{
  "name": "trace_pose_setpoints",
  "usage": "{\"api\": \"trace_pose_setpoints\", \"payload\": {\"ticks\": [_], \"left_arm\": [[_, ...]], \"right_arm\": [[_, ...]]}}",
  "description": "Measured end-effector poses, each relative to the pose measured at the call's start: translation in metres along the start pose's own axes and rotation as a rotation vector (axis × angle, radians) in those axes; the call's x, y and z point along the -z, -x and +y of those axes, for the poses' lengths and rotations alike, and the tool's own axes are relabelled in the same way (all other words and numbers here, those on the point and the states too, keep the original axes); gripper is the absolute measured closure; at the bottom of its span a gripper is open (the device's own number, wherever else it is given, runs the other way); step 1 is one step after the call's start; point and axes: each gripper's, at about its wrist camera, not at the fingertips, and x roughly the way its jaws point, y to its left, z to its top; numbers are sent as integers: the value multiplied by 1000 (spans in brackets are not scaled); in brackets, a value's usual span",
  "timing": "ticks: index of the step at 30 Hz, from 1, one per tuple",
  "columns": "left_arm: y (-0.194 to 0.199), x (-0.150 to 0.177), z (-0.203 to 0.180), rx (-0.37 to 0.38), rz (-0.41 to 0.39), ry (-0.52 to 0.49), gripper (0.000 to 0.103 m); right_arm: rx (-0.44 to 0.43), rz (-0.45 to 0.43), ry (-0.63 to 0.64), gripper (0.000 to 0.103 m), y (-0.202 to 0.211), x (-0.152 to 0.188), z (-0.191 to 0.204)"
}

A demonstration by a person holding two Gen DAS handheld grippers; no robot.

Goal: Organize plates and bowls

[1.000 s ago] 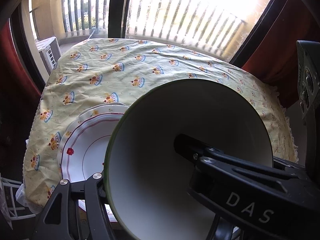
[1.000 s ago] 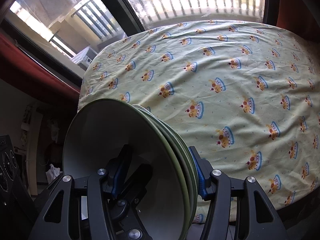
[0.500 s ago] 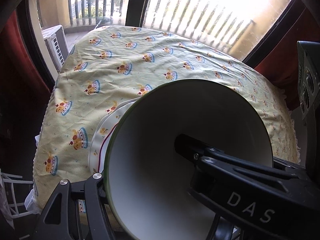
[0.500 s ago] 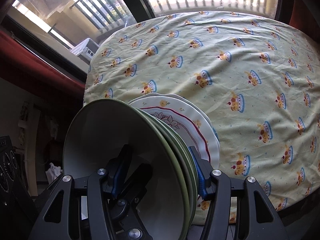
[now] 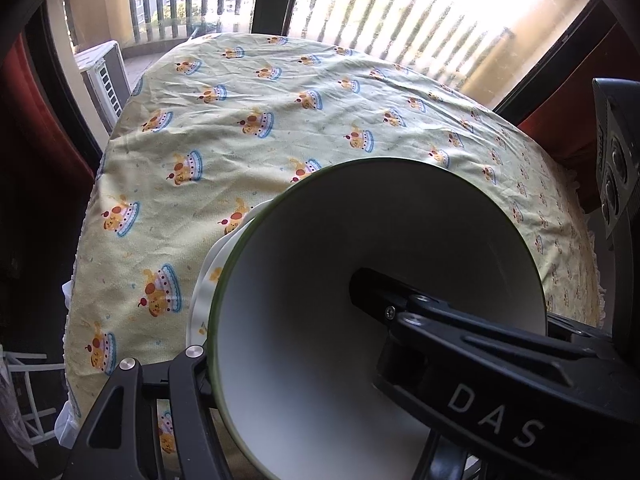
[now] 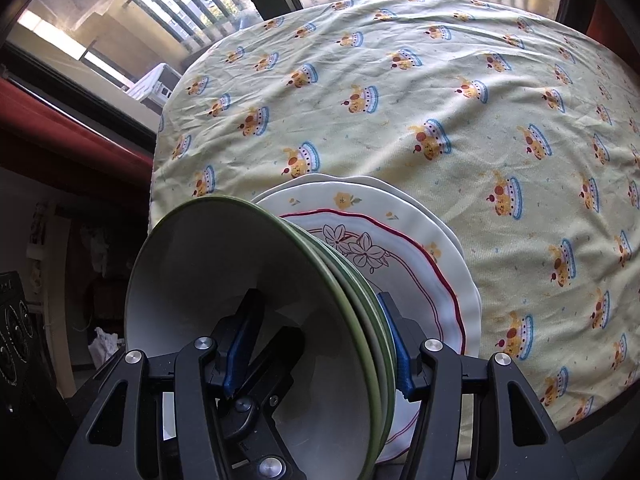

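From the left wrist, the left gripper is pinching the wall of the green-rimmed bowls, mouth tipped toward the camera above the plates. From the right wrist, the right gripper is clamping the same nested bowls over the stacked plates on the tablecloth; setting down remains.
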Motion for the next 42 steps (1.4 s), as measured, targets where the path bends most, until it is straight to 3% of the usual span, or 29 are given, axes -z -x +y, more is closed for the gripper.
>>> {"api": "trace_pose_setpoints", "payload": {"ticks": [9, 12, 17, 21, 31, 42], "left_arm": [[0, 3, 0, -3, -15, -28, 32], [0, 6, 1, -27, -24, -46, 26], [10, 7, 4, -34, -50, -59, 13], [28, 13, -1, -59, -102, -70, 9], [75, 34, -32, -137, -288, -35, 9], [107, 87, -92, -203, -449, -52, 9]], "right_arm": [[10, -35, -13, 42, 2, 5, -1], [43, -52, -11, 40, 4, 9, 1], [78, -95, 1, 29, 12, 14, 5], [93, -150, 24, 24, 29, 21, 7], [82, -315, 64, 23, 86, 39, -8], [108, -467, 68, 23, 148, 90, -74]]}}
